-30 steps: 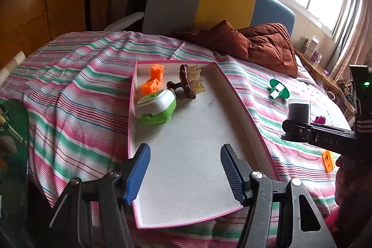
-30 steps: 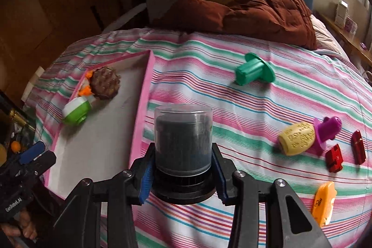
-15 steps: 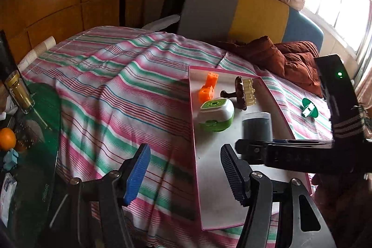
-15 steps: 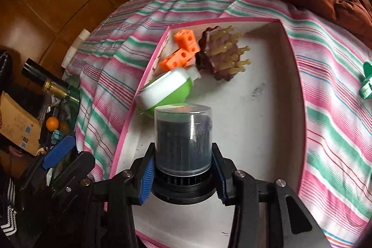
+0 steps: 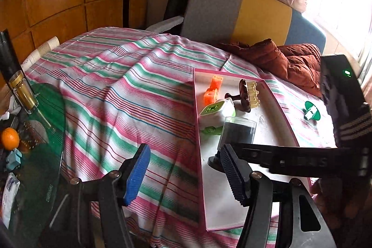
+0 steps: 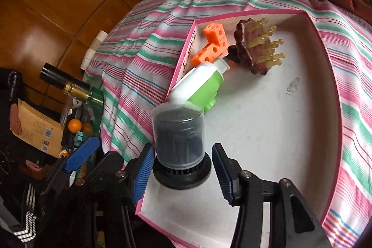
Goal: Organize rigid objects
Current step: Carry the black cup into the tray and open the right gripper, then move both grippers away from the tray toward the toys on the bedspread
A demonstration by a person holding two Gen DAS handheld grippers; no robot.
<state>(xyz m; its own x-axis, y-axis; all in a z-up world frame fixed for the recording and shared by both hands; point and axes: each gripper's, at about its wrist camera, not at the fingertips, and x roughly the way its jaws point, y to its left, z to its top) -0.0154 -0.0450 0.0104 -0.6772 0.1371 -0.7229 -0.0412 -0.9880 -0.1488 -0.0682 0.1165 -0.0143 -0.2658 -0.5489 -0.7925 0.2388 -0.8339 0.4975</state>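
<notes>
A black cylinder with a clear cover and black base (image 6: 178, 143) stands on the floor of the pink-rimmed white tray (image 6: 267, 131), near its left wall. My right gripper (image 6: 181, 173) is open, its blue pads apart on either side of the base. The cylinder also shows in the left wrist view (image 5: 237, 134). My left gripper (image 5: 183, 173) is open and empty, over the striped cloth left of the tray (image 5: 272, 129). In the tray lie orange cubes (image 6: 211, 43), a green-and-white case (image 6: 200, 87) and a brown brush (image 6: 255, 48).
A green stamp toy (image 5: 311, 109) lies on the striped bedspread (image 5: 116, 90) right of the tray. A brown quilt (image 5: 290, 62) sits behind. A glass table (image 5: 28, 155) with a bottle (image 5: 16, 85) and an orange (image 5: 9, 138) stands at the left.
My right gripper carried the cylinder over the tray, set it down near the left wall and opened. My left gripper swung left, off the tray.
</notes>
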